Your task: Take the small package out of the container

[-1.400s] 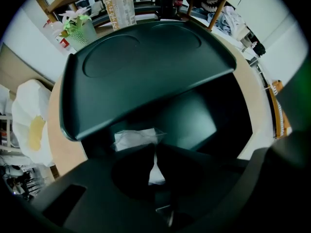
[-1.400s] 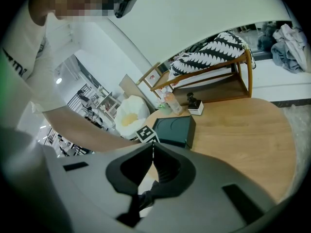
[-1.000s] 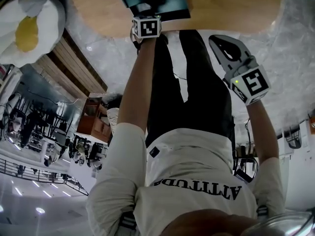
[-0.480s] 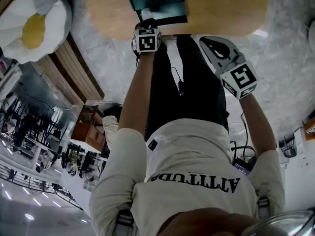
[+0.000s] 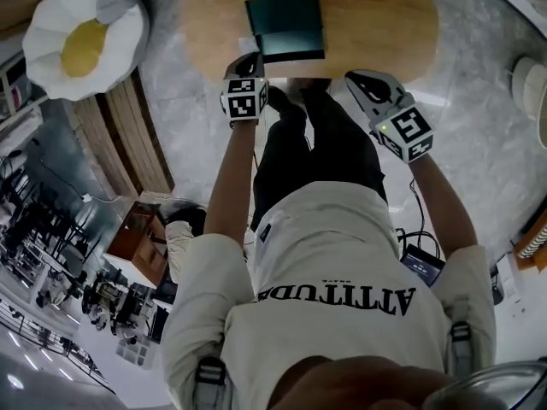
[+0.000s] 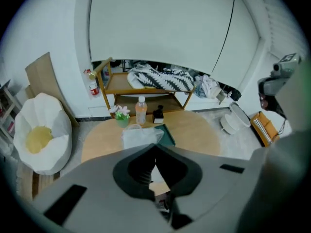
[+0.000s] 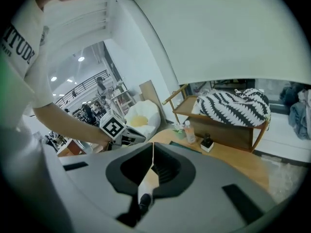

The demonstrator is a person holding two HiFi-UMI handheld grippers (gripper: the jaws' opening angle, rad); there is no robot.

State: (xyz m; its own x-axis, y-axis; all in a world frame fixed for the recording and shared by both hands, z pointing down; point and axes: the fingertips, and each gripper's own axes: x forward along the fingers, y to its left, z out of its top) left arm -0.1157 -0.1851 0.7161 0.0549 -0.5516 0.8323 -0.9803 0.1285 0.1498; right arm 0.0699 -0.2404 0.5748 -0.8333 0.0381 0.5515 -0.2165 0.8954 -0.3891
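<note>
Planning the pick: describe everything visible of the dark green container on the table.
The dark green container is flat, rectangular and smooth-looking, like a shallow tray. It lies level on the oval wooden table, near the edge closest to the person. In the left gripper view a pale translucent bag lies over most of it, leaving only its right side showing. What is inside cannot be made out.

Round wooden table [image 6: 197, 136] bearing, near its far edge, a potted flower [image 6: 121, 116], a capped bottle [image 6: 141, 110] and a small black object on a white base [image 6: 158, 115]. Behind it, a wooden shelf [image 6: 118, 84] carries a black-and-white striped cloth [image 6: 163, 77]. Left: a white cushion with a yellow centre [image 6: 41, 135], in front of a leaning cardboard sheet [image 6: 43, 75].
</note>
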